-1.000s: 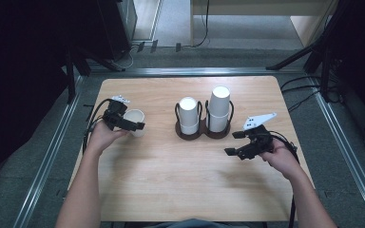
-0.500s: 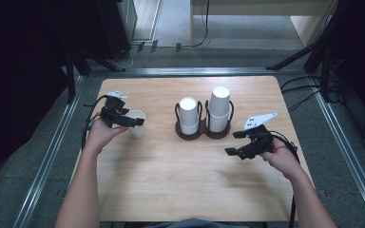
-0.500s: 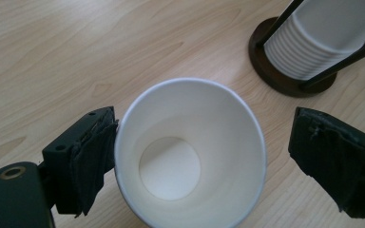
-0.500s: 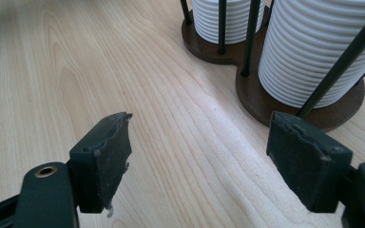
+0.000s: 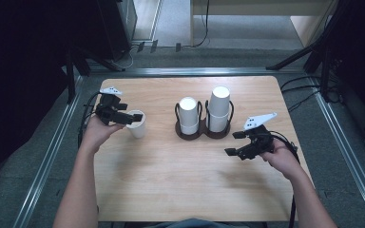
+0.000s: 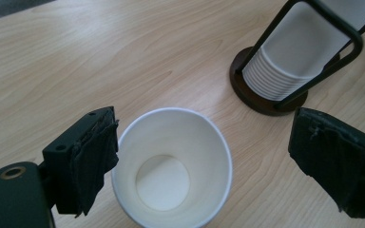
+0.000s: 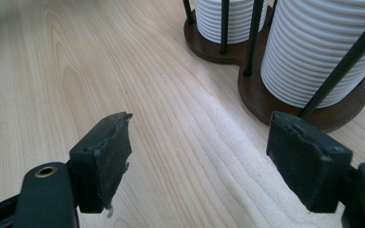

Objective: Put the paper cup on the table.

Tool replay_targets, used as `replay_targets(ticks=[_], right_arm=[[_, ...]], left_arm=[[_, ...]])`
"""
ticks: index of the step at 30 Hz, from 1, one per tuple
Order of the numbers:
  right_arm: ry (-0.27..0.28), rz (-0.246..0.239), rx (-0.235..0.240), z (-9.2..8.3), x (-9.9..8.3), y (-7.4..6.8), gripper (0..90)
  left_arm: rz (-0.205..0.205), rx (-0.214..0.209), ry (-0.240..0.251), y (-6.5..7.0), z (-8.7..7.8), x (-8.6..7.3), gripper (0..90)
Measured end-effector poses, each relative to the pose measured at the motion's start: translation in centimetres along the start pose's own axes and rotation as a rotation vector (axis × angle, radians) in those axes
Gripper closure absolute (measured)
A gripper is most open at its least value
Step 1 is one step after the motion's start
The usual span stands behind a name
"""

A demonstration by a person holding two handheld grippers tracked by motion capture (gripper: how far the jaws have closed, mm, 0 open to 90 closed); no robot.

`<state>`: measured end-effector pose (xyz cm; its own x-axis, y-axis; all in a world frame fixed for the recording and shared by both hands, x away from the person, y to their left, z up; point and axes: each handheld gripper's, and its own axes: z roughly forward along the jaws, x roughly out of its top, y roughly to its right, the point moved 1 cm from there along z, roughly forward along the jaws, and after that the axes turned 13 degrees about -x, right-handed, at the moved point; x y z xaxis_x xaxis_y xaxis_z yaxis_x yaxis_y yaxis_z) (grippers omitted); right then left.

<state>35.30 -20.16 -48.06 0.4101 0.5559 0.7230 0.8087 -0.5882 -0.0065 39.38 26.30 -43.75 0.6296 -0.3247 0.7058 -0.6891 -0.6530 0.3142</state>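
Both forearms reach forward, left tool [image 5: 123,118] and right tool [image 5: 235,144] each with jaws spread wide.

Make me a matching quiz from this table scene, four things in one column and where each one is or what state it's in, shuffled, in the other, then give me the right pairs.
Column one:
1. single paper cup
2. taller cup stack
3. right gripper
4. dark wooden holder base

Column two:
A. open above bare table, nothing between the jaws
B. under both stacks, flat on the table
C. upright and empty, mouth up, between the open jaws of the left gripper
D. upside down in the holder's right-hand ring in the high view

Pairs: 1-C, 2-D, 3-A, 4-B
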Motion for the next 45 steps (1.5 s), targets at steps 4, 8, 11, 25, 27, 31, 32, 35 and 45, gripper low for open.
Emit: replay_targets(ticks=[4, 8, 11, 25, 27, 31, 32, 35, 45], right_arm=[[-0.002, -0.001, 0.001, 0.0, 0.0, -0.1, 23.0], [0.000, 0.001, 0.001, -0.1, 0.0, -0.1, 23.0], [0.003, 0.001, -0.001, -0.1, 0.0, 0.0, 23.0], [0.001, -0.003, -0.002, -0.1, 0.0, -0.1, 23.0], [0.001, -0.002, -0.002, -0.1, 0.0, -0.1, 23.0], [0.000, -0.001, -0.005, -0.1, 0.0, -0.1, 23.0], [0.001, -0.001, -0.005, -0.1, 0.0, -0.1, 23.0], [0.001, -0.004, -0.007, -0.1, 0.0, -0.1, 23.0], [0.010, -0.012, -0.010, -0.2, 0.1, -0.2, 23.0]], left_arm=[[0.016, -0.010, -0.006, 0.7, 0.1, 0.4, 9.7], [0.028, -0.033, -0.002, 1.6, 0.4, 0.9, 9.8], [0.029, -0.054, -0.003, 2.1, 0.8, 1.3, 9.9], [0.085, -0.119, -0.029, 4.7, 2.6, 2.1, 12.4], [0.093, -0.124, -0.034, 5.1, 2.9, 2.1, 12.4], [0.102, -0.136, -0.040, 5.6, 3.4, 2.2, 12.5], [0.100, -0.144, -0.041, 5.8, 3.5, 2.2, 12.7], [0.097, -0.165, -0.032, 6.1, 3.7, 2.0, 12.9], [0.138, -0.207, -0.045, 7.9, 4.8, 1.9, 13.2]])
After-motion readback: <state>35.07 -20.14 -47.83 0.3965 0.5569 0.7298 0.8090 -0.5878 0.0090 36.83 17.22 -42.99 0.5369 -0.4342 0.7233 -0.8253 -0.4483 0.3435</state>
